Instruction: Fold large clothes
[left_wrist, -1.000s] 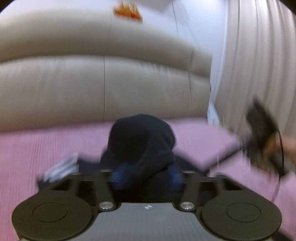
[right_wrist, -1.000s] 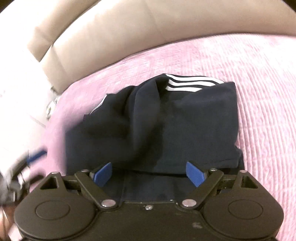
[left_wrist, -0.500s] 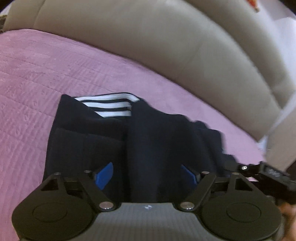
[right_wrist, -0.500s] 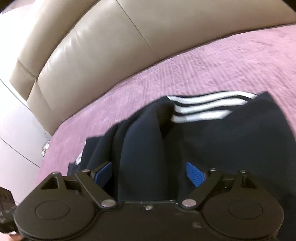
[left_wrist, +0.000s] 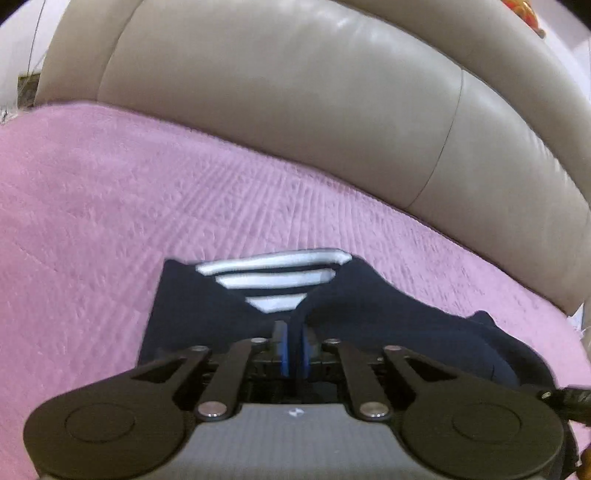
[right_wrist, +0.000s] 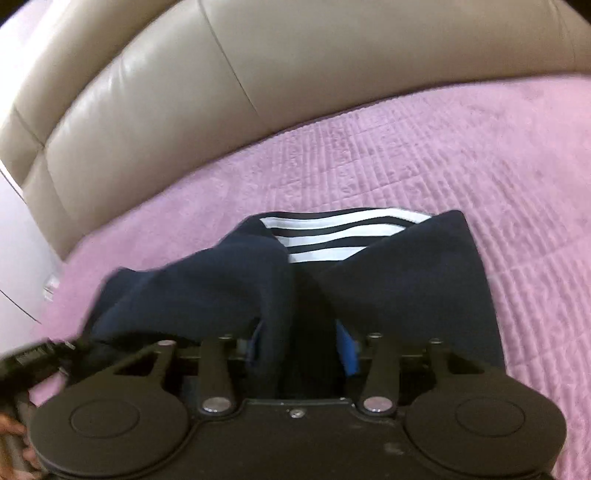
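A dark navy garment (left_wrist: 388, 314) with three white stripes (left_wrist: 273, 284) lies bunched on a pink quilted bedspread (left_wrist: 110, 221). It also shows in the right wrist view (right_wrist: 406, 280), stripes (right_wrist: 332, 236) at its far edge. My left gripper (left_wrist: 293, 350) is shut on a fold of the garment's near edge, blue pads almost together. My right gripper (right_wrist: 303, 347) has closed partway on a thick fold of the same garment, with cloth filling the gap between its blue pads (right_wrist: 347, 350).
A beige leather headboard (left_wrist: 295, 110) runs along the far side of the bed, also in the right wrist view (right_wrist: 184, 92). The other gripper's body shows at the lower left of the right wrist view (right_wrist: 29, 362).
Both grippers moved down and in onto the garment's near edge and closed on its folds; half a second ago both were open above the cloth.
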